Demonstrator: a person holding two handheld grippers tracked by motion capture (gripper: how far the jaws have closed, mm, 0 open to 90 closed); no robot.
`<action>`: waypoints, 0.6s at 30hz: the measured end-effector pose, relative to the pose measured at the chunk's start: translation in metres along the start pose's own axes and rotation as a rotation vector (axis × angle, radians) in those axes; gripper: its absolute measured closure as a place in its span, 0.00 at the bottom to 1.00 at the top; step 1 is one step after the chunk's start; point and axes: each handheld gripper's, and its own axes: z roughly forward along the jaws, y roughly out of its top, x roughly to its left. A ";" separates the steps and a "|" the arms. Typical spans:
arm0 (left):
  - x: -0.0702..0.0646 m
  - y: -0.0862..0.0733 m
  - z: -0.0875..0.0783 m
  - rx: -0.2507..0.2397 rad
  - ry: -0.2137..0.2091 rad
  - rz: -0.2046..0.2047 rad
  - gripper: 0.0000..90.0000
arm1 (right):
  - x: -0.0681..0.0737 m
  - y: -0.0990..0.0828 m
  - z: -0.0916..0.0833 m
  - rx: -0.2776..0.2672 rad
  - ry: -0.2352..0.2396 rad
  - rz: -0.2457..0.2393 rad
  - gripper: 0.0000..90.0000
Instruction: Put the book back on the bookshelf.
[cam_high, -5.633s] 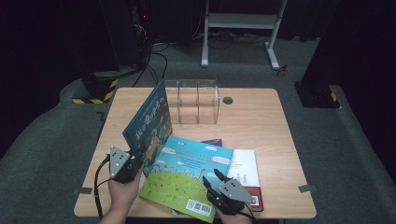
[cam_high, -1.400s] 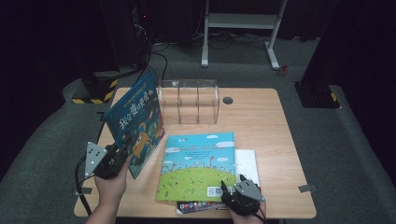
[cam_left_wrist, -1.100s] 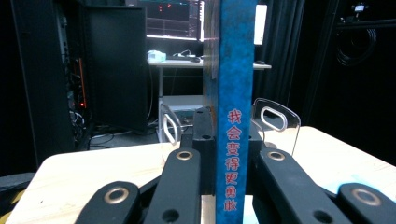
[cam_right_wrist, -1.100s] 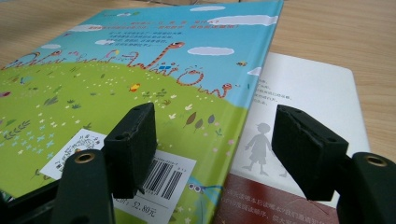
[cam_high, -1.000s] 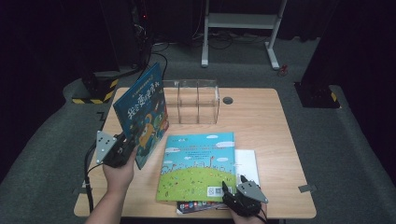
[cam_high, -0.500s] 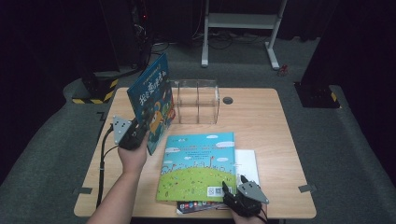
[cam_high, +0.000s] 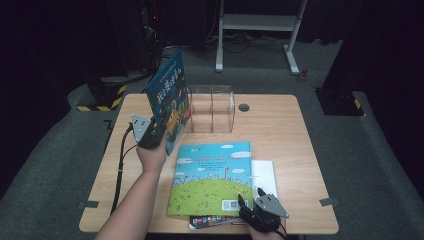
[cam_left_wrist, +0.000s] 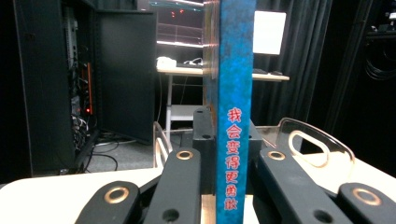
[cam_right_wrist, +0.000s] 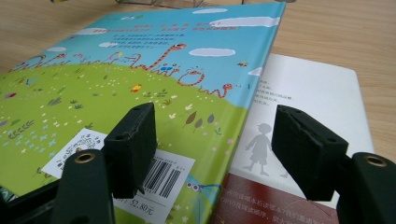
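Blue book: upright, spine toward the left tongs, held above the tabletop at its left rear, just beside the clear divided rack. Clamped by the lower spine edge between clenched left jaws, as seen in the left gripper view.

Step in hand, judged: slotting the book into a rack compartment.

- Keep spine vertical and cover parallel to the dividers before lowering.
- Align bottom edge over one slot; avoid striking the clear wall.
- Lower slowly; release only once the bottom edge rests on the rack floor.
- Hold clamp firm: tall book, low grip, likely to tip.

Green picture book: flat at front centre, atop a white book. Leave undisturbed.

Right tongs: released, jaws apart, resting at the green book's front corner near the barcode label; gripping nothing.
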 end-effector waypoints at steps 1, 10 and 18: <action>0.000 0.000 0.002 -0.002 0.003 0.001 0.93 | 0.000 0.000 0.000 0.000 0.002 0.002 0.34; -0.005 -0.006 0.020 0.005 0.023 0.008 0.93 | -0.001 0.000 0.000 -0.001 0.008 0.006 0.34; -0.002 -0.013 0.030 0.019 0.034 0.001 0.93 | -0.001 0.000 0.000 -0.002 0.012 0.007 0.34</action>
